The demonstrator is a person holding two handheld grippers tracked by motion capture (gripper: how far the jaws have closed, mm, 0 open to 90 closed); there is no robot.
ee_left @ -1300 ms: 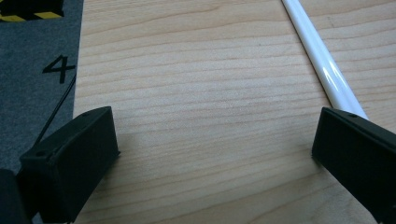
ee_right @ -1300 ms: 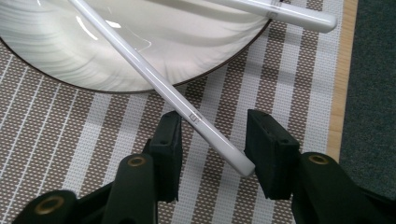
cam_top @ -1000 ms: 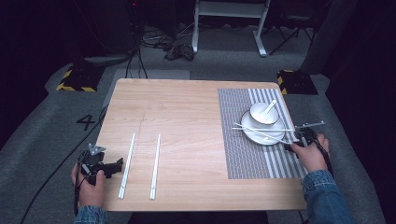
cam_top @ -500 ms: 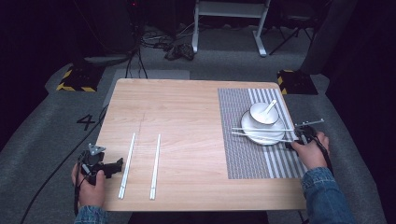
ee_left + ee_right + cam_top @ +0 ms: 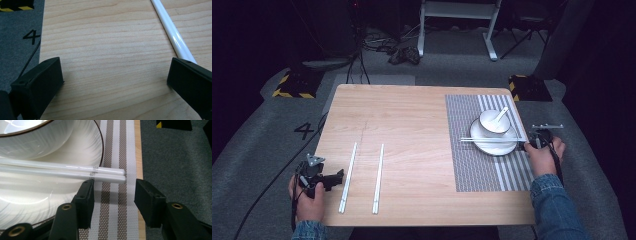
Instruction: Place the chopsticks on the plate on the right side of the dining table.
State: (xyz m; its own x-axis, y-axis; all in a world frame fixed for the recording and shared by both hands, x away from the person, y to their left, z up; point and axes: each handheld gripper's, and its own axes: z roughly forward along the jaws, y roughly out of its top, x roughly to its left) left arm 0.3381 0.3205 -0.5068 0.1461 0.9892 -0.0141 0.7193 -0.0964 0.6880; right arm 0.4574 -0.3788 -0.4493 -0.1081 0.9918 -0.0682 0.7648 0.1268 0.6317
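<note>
Dark floor and trailing cables ring a pale wooden worktop (image 5: 412, 125), with a striped placemat (image 5: 477, 170) laid over its right end. On the mat sits a white plate (image 5: 494, 146) carrying a bowl (image 5: 494, 121) with a spoon (image 5: 501, 115) in it, and a pair of chopsticks (image 5: 489, 140) lies across the plate's near side, tips pointing left.

That pair looks like the work in hand. The right gripper (image 5: 113, 187) has its jaws apart with nothing between them, and in the right gripper view the butt ends of the chopsticks (image 5: 107, 175) lie just beyond the jaw tips, overhanging the rim of the plate (image 5: 98, 145) above the mat. If the aim is a release, I would back the gripper straight out along the sticks' line — any sideways brush could roll them, since they are round and glossy and rest on a curved rim. If it is a pick-up, both ends should be taken together, low and square.

They are slim, white, shiny rods with small grey lettering near the butts, lying side by side and touching.

On the other side, the left gripper (image 5: 319, 179) rests at the near left corner, jaws wide apart and empty, just beside a second pair of chopsticks (image 5: 362, 177) — two sticks lying apart on the bare wood.
</note>
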